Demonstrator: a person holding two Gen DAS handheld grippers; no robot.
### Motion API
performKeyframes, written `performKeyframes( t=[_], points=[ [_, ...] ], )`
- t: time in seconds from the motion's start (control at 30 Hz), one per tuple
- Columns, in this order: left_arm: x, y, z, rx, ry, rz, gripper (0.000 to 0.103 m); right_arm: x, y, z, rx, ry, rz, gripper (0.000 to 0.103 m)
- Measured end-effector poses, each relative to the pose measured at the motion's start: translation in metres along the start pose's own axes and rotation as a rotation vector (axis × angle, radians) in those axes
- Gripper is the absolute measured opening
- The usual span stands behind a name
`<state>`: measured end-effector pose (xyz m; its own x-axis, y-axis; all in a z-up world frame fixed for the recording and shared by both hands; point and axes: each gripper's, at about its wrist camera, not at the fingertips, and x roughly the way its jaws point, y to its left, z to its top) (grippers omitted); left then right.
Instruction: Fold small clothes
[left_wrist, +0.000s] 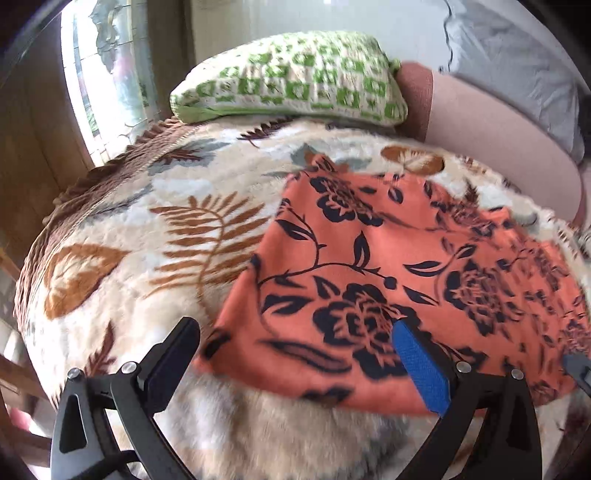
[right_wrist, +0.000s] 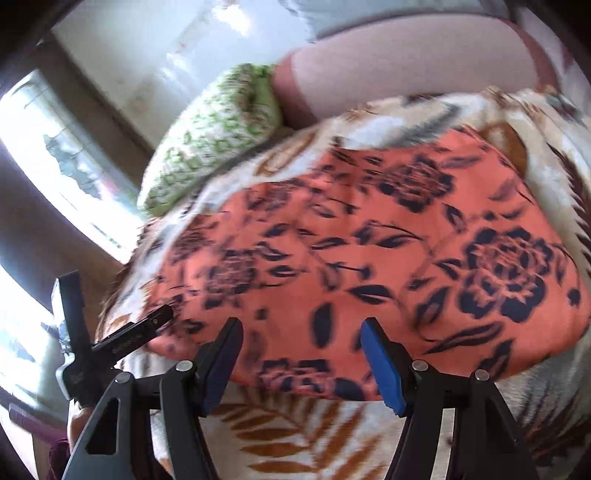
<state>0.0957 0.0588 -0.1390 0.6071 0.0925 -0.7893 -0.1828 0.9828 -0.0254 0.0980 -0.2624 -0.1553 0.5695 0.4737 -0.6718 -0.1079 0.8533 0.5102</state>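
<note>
1. Lying flat on the leaf-patterned blanket (left_wrist: 147, 229), the orange floral garment (left_wrist: 369, 258) spreads near a green checked pillow (left_wrist: 295, 81).
2. Left gripper (left_wrist: 299, 354) stands released at the garment's near edge, grasping nothing.
3. Right gripper (right_wrist: 301, 343) is likewise released above that edge.

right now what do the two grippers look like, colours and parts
Both look alike. The left gripper and right gripper each have black plastic finger arms with cut-out slots and silver round bolts. On each, the finger on the right of the picture carries a bright blue pad; the other pad is dark. No cables or sleeves show.
</note>
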Motion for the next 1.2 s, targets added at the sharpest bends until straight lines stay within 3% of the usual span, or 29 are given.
performKeyframes(
  t=[0.07, 0.13, 0.27, 0.3, 0.37, 0.57, 0.7, 0.77, 0.83, 0.87, 0.9, 1.0, 1.2],
  points=[
    [-0.017, 0.010, -0.011, -0.048, -0.003, -0.020, 0.103, 0.003, 0.012, 0.000, -0.046, -0.020, 0.038, 0.070],
    [-0.025, 0.018, -0.024, -0.106, 0.034, -0.091, 0.103, 0.008, 0.022, -0.003, -0.063, -0.021, 0.085, 0.070],
    [-0.013, 0.025, -0.027, -0.193, 0.125, -0.151, 0.103, 0.018, 0.033, -0.009, -0.080, -0.005, 0.124, 0.067],
    [-0.010, 0.024, -0.025, -0.202, 0.133, -0.155, 0.101, 0.022, 0.035, -0.010, -0.091, -0.002, 0.113, 0.055],
    [-0.005, 0.022, -0.020, -0.227, 0.121, -0.170, 0.093, 0.024, 0.034, -0.011, -0.093, 0.005, 0.099, 0.043],
    [0.024, 0.012, -0.015, -0.273, 0.175, -0.187, 0.083, 0.020, 0.012, 0.000, -0.025, -0.021, 0.072, 0.043],
    [0.032, 0.007, -0.008, -0.315, 0.144, -0.195, 0.083, 0.020, 0.006, 0.005, 0.005, -0.021, 0.084, 0.043],
    [0.037, 0.009, -0.001, -0.363, 0.131, -0.233, 0.081, 0.022, 0.006, 0.006, -0.002, -0.019, 0.083, 0.043],
    [0.042, 0.016, 0.004, -0.432, 0.128, -0.261, 0.067, 0.024, 0.005, 0.007, 0.000, -0.015, 0.084, 0.043],
    [0.046, 0.020, 0.005, -0.452, 0.132, -0.248, 0.053, 0.025, 0.004, 0.008, 0.003, -0.013, 0.085, 0.043],
    [0.049, 0.022, 0.005, -0.462, 0.132, -0.256, 0.046, 0.026, 0.003, 0.008, 0.006, -0.010, 0.086, 0.043],
    [0.046, 0.023, 0.004, -0.445, 0.082, -0.281, 0.031, 0.031, -0.003, 0.009, 0.039, 0.008, 0.083, 0.043],
    [0.027, -0.005, 0.011, -0.222, -0.058, -0.225, 0.026, 0.038, -0.014, 0.003, 0.094, 0.066, 0.072, 0.045]
  ],
)
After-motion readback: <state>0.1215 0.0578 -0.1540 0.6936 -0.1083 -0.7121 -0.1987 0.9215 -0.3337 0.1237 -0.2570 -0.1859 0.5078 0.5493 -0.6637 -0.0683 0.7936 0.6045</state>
